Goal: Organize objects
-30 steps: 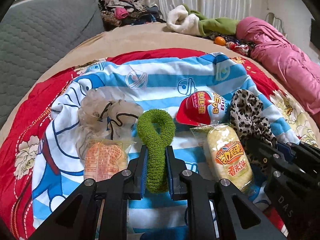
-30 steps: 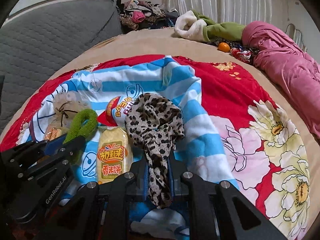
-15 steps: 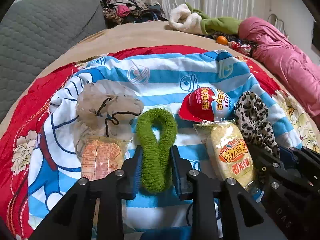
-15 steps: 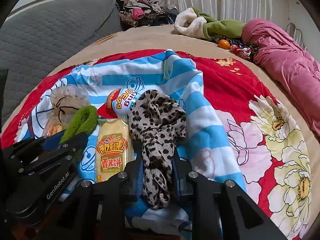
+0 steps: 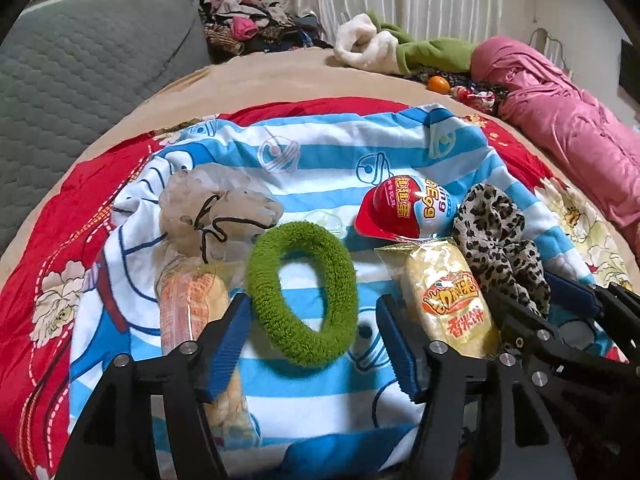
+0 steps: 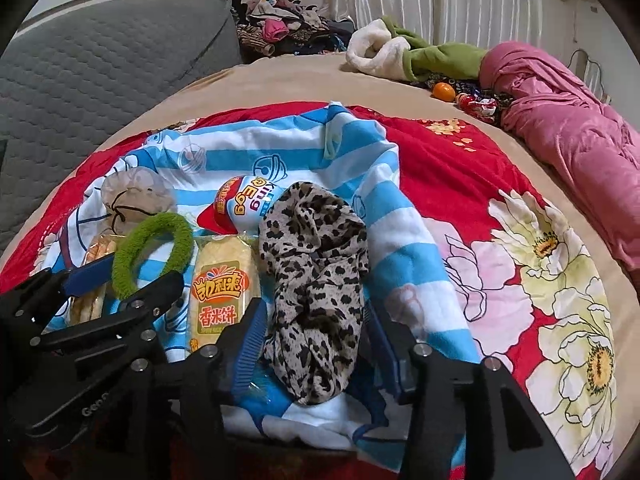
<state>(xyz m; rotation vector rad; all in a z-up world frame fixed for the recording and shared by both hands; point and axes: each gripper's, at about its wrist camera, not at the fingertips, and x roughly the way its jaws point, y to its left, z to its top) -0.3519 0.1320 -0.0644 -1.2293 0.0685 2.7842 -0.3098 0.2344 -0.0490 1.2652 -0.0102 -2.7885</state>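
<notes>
A green fuzzy scrunchie (image 5: 302,292) lies as an open ring on the blue-striped towel (image 5: 320,160), between the open jaws of my left gripper (image 5: 312,340), which do not touch it. A leopard-print scrunchie (image 6: 316,280) lies between the open jaws of my right gripper (image 6: 312,344). A yellow rice-cake packet (image 5: 448,300) lies between the two scrunchies, with a red and white King Egg (image 5: 408,208) behind it. A beige scrunchie with black cord (image 5: 216,216) and an orange snack packet (image 5: 192,304) lie to the left.
The towel lies on a red flowered blanket (image 6: 540,280) on a bed. A grey headboard (image 5: 80,72) stands at the left. A pink quilt (image 5: 568,128), a green and white garment (image 5: 400,48), an orange (image 5: 438,85) and a clothes pile lie at the back.
Both grippers have opened. The green scrunchie was let go and sprang into a ring; the leopard scrunchie was let go and lies loose on the towel.
</notes>
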